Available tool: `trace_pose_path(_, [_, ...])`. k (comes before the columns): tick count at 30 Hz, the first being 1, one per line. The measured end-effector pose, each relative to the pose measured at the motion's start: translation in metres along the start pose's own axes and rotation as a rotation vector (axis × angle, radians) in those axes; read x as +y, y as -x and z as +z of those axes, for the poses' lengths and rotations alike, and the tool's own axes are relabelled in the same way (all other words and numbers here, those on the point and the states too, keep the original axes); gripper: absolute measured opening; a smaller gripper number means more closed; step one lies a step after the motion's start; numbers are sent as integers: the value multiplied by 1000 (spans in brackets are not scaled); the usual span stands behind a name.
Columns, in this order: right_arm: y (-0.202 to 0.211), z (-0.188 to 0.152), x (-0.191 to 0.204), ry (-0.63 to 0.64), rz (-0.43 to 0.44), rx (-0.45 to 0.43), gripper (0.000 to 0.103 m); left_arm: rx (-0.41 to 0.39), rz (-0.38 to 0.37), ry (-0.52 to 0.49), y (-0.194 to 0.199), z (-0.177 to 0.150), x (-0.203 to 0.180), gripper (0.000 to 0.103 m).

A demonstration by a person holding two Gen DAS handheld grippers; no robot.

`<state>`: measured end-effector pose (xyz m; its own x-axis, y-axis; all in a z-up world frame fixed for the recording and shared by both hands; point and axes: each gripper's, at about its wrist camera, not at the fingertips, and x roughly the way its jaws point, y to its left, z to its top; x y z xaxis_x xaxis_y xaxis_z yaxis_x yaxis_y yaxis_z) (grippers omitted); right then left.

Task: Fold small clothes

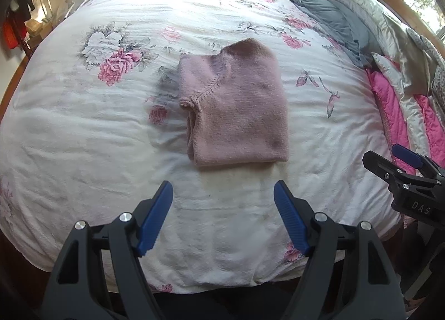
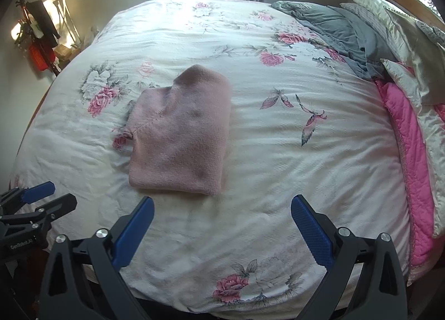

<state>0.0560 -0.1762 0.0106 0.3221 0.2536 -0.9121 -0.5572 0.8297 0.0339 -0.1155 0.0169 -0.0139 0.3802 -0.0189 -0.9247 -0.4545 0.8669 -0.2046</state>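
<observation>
— Pink knitted sweater [image 1: 233, 108], folded into a compact rectangle: where is it lying?

— It is lying flat in the middle of the white bedspread printed with pink and grey flowers [image 1: 83, 130], its folded edge facing me and the collar end pointing away.

— Are you gripping it?

— No. I am holding my left gripper [image 1: 222, 194] just short of the near edge, its blue-padded fingers [image 1: 155, 217] spread wide and touching nothing. My right gripper [image 2: 222, 208] is hovering the same way, released, with the sweater lying ahead and a little to its left.

— Are the two grippers close together?

— They are sitting side by side; each is showing at the edge of the other's view.

— Anything else on the bed?

— Crumpled grey cloth [image 2: 333, 30], pale satin pillows [image 2: 403, 22] and a bright pink quilted cover [image 2: 408, 136] are lying along the right side, well apart from the sweater.
</observation>
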Motion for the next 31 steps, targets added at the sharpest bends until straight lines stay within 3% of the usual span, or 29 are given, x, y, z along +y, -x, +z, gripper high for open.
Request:
trace_pose_path(14, [-15, -1, 3, 4, 15, 39, 99, 12, 3, -1, -7, 4, -1, 75])
trace_pose_path(20, [-12, 0, -4, -27, 18, -1, 99, 13, 1, -3, -9, 4, -2, 75])
trace_pose_path(25, [-13, 2, -2, -5, -24, 4, 99, 8, 1, 0, -8, 6, 1, 75])
trace_pose_path(31, [-15, 3, -6, -23, -8, 19, 99, 9, 1, 5, -7, 6, 3, 75])
